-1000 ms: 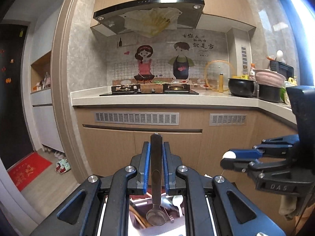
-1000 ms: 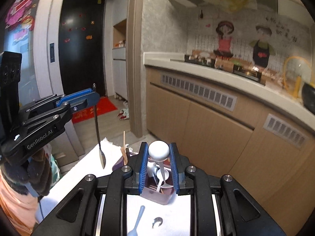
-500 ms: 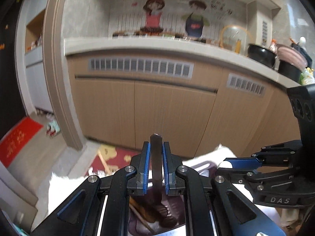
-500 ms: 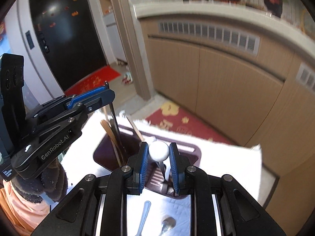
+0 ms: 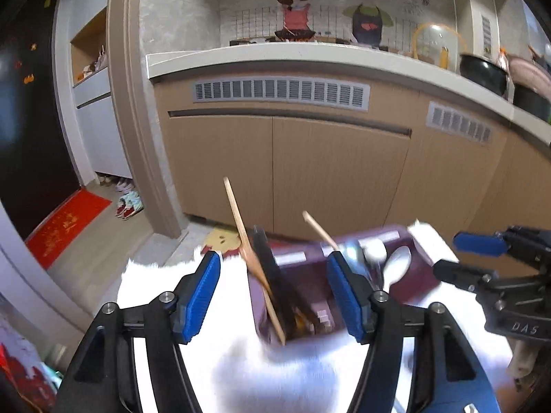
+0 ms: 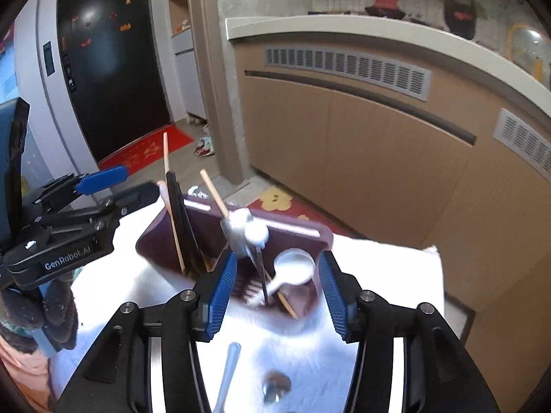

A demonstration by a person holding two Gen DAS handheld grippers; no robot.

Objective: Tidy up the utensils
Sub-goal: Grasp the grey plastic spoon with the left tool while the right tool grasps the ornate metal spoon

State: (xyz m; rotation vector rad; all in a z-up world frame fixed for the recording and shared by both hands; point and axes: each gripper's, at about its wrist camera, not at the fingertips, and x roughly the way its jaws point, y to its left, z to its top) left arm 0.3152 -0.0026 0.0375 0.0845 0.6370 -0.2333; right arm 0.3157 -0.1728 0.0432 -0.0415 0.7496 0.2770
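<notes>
A dark purple utensil holder (image 5: 406, 241) (image 6: 151, 237) stands on a white cloth (image 5: 292, 375) (image 6: 385, 265). It holds wooden chopsticks (image 5: 241, 227) (image 6: 213, 189), a dark-handled utensil (image 5: 267, 261) (image 6: 175, 203), a metal spoon (image 6: 237, 230) and white spoons (image 5: 396, 268) (image 6: 292, 268). My left gripper (image 5: 273, 296) is open and empty just above the holder; it also shows in the right wrist view (image 6: 120, 182). My right gripper (image 6: 277, 285) is open and empty over the holder's right side; it also shows in the left wrist view (image 5: 461, 254).
Two metal spoons (image 6: 229, 371) (image 6: 275, 387) lie on the cloth in front of my right gripper. Brown kitchen cabinets (image 5: 337, 168) under a white counter stand behind. A dark door (image 6: 106, 62) and a red mat (image 5: 65, 227) are at the left.
Both grippers have opened. The dark-handled spoon left my left gripper and the white spoon left my right gripper; both now stand in the holder.
</notes>
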